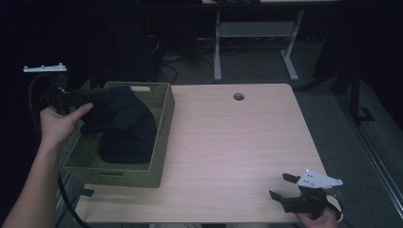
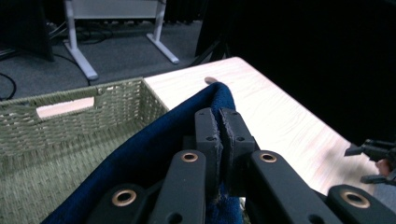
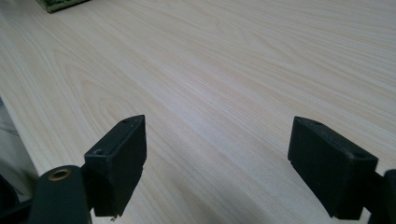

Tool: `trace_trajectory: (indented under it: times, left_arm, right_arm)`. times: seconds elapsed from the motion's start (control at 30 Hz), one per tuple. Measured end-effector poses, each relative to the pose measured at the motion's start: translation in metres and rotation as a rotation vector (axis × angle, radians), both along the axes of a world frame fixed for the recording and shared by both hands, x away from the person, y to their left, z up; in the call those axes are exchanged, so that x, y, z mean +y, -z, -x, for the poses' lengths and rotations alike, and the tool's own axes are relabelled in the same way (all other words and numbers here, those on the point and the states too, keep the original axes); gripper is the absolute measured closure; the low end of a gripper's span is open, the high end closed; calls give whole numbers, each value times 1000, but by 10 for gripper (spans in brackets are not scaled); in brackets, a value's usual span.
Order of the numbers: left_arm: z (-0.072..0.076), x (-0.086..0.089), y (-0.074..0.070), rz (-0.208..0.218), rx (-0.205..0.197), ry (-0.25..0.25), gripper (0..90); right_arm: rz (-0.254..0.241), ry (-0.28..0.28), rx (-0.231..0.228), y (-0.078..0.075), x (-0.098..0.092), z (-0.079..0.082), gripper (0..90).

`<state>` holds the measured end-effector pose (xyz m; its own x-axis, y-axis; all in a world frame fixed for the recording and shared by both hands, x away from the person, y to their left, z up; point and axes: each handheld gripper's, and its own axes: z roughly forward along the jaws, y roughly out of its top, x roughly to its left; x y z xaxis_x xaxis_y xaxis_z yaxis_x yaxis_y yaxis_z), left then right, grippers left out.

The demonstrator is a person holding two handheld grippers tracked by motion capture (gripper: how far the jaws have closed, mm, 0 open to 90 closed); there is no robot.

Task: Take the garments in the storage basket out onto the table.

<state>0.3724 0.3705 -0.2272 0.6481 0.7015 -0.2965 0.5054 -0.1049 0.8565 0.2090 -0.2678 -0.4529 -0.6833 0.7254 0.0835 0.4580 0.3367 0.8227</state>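
Observation:
A dark blue cloth [image 1: 124, 126] hangs partly lifted out of a green woven basket [image 1: 159, 156] on the left of the table. My left gripper [image 1: 107, 93] is shut on the cloth's upper edge above the basket. In the left gripper view the jaws pinch a fold of the blue cloth [image 2: 154, 149], with the left gripper [image 2: 220, 122] pressed together on it. My right gripper [image 1: 280, 186] rests near the table's front right corner, open with nothing between its jaws. In the right gripper view the right gripper [image 3: 215, 163] stands wide apart over bare wood.
The light wooden table [image 1: 237, 147] has a round cable hole [image 1: 238, 96] near its far edge. Desk legs [image 1: 217, 52] and cables stand on the grey floor beyond. A corner of the basket [image 3: 58, 3] shows far off in the right gripper view.

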Motion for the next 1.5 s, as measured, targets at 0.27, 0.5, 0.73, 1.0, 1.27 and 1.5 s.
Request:
trace_trajectory:
  times: [0.27,0.5,0.73,1.0,1.27,1.5]
  left_arm:
    - [1,6,-9,24,-4,-10,872]
    - [-4,5,-14,45,7,-18,872]
    - [-8,3,-21,59,4,-22,873]
    - [-6,2,-45,61,-34,-20,872]
    - [-1,5,-70,70,-71,-27,873]
    - [6,1,-101,46,-112,-19,873]
  right_arm:
    - [0,-1,-2,0,1,-1,192]
    - [-1,-1,2,0,1,-1,192]
    - [-1,-2,-4,0,0,-1,192]
    - [-6,1,-5,0,-1,-1,192]
    - [-6,3,-2,0,-1,-1,191]
    - [-5,3,3,0,0,-2,190]
